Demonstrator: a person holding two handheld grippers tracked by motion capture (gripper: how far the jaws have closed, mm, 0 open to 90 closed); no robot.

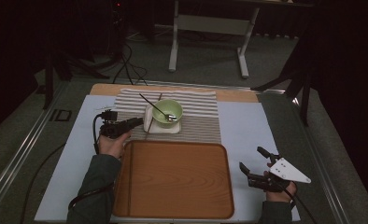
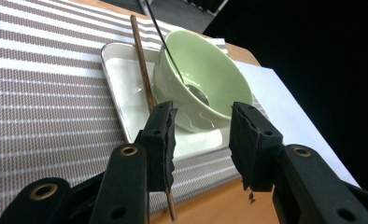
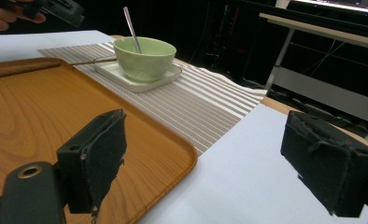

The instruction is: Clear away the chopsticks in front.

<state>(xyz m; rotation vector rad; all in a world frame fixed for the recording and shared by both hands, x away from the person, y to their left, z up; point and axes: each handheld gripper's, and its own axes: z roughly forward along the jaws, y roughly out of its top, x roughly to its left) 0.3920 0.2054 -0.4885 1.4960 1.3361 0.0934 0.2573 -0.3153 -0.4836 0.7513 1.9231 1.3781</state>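
The left gripper (image 2: 201, 135), jaws spread, points at the green bowl (image 2: 198, 77) on its white plate (image 2: 121, 81); a chopstick (image 2: 142, 70) lies beside it on the striped mat (image 2: 42, 93).

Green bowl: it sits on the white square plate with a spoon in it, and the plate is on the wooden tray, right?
Not quite. The green bowl, spoon inside, sits on the white square plate, but the plate rests on the striped mat beyond the wooden tray, as the high view shows.
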